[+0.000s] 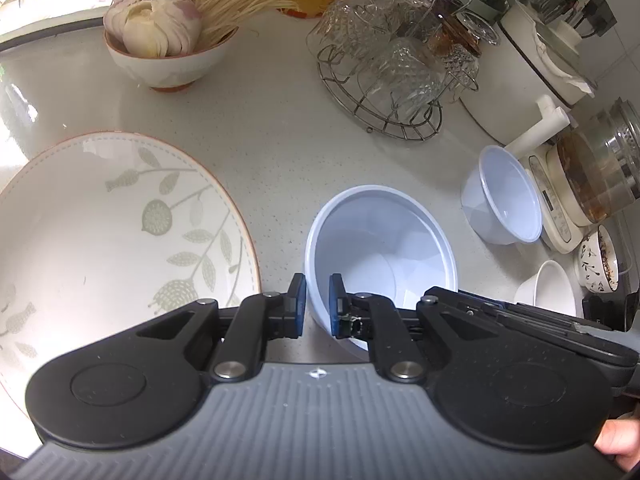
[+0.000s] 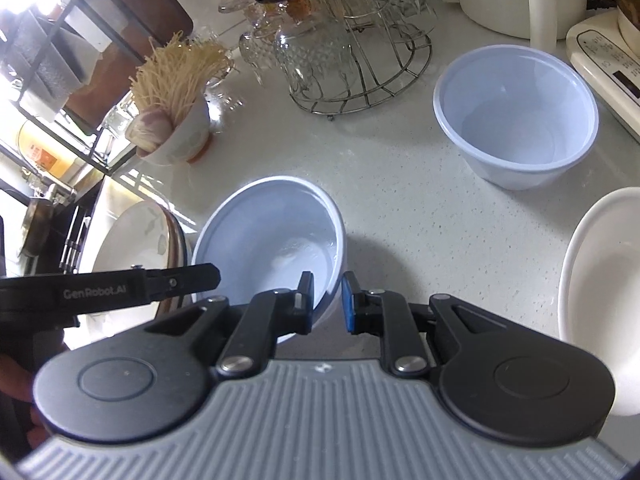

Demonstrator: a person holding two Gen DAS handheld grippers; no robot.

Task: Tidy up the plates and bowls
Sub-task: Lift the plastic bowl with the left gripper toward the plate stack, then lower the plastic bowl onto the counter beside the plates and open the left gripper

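A pale blue plastic bowl (image 1: 380, 248) sits tilted on the white counter, and both grippers pinch its rim. My left gripper (image 1: 318, 304) is shut on its left rim; my right gripper (image 2: 328, 300) is shut on its right rim, and the bowl shows there too (image 2: 268, 236). A second pale blue bowl (image 2: 516, 116) stands farther right, also in the left wrist view (image 1: 504, 196). A large white plate with a leaf pattern (image 1: 100, 240) lies left of the held bowl. A small white bowl (image 2: 600, 300) sits at the right.
A wire rack of upturned glasses (image 1: 392, 72) stands behind. A bowl of garlic and noodles (image 1: 160, 48) is at the back left. A white kettle (image 1: 540, 72), a glass-pot appliance (image 1: 592, 184) and a patterned bowl (image 1: 598, 260) line the right side.
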